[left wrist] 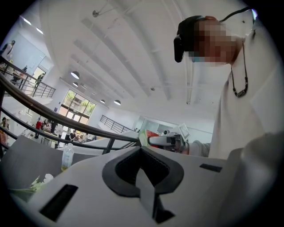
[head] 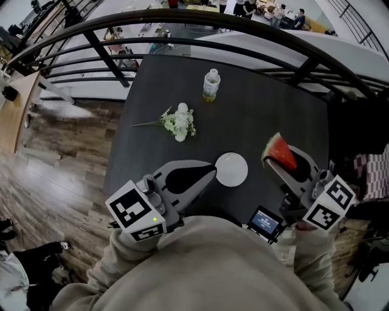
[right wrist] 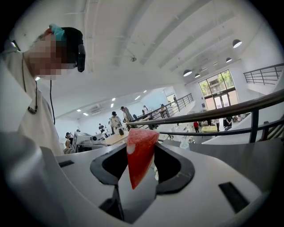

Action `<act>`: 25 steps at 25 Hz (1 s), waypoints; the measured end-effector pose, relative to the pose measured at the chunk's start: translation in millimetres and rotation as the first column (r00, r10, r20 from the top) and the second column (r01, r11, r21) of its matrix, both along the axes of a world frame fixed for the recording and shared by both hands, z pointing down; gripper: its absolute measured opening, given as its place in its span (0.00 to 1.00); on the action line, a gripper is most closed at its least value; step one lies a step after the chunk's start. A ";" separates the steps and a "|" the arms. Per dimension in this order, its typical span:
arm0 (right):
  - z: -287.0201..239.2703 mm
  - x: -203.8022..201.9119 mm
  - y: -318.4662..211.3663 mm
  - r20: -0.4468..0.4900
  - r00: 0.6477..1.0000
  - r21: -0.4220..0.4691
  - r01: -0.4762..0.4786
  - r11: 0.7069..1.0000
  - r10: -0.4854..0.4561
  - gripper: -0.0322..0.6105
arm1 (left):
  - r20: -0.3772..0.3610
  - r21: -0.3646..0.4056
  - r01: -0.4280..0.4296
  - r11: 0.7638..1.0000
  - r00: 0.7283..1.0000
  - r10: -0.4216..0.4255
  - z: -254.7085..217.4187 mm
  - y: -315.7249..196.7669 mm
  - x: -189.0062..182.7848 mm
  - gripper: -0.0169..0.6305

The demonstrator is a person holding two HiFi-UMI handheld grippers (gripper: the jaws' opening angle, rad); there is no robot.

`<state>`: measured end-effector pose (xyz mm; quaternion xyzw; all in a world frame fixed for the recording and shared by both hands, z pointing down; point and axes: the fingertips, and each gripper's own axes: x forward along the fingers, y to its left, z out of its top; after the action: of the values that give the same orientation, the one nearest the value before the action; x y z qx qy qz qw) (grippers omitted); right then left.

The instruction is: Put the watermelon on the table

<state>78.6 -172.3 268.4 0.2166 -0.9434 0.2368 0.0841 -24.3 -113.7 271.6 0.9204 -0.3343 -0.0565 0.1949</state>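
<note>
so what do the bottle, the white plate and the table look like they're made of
The bottle is probably clear plastic: see-through body, white cap, yellowish liquid showing inside.
The white plate is smooth and plain white; it could be ceramic or plastic, the look leaves that open.
The table has a dark matte top with little glare, perhaps laminate or painted board.

A dark grey rectangular table (head: 255, 115) stands beside a curved black metal railing (head: 200, 18); brown wood-plank floor (head: 55, 176) lies off its left edge.
</note>
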 end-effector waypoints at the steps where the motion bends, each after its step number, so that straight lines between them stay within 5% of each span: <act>1: 2.3 -0.8 0.2 -0.003 1.000 -0.005 0.003 1.000 -0.003 0.34 | -0.002 -0.003 0.003 1.000 1.000 -0.003 0.8 1.3 -0.8 0.03; 25: 59.6 -32.1 1.0 -0.080 0.994 -0.090 0.071 0.993 -0.078 0.34 | -0.035 -0.060 0.068 0.996 0.997 -0.070 27.3 18.0 -26.7 0.03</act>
<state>46.4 -171.3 328.0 0.1869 -0.9353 0.2650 0.1417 -51.0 -95.7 298.9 0.9010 -0.3636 -0.0702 0.2259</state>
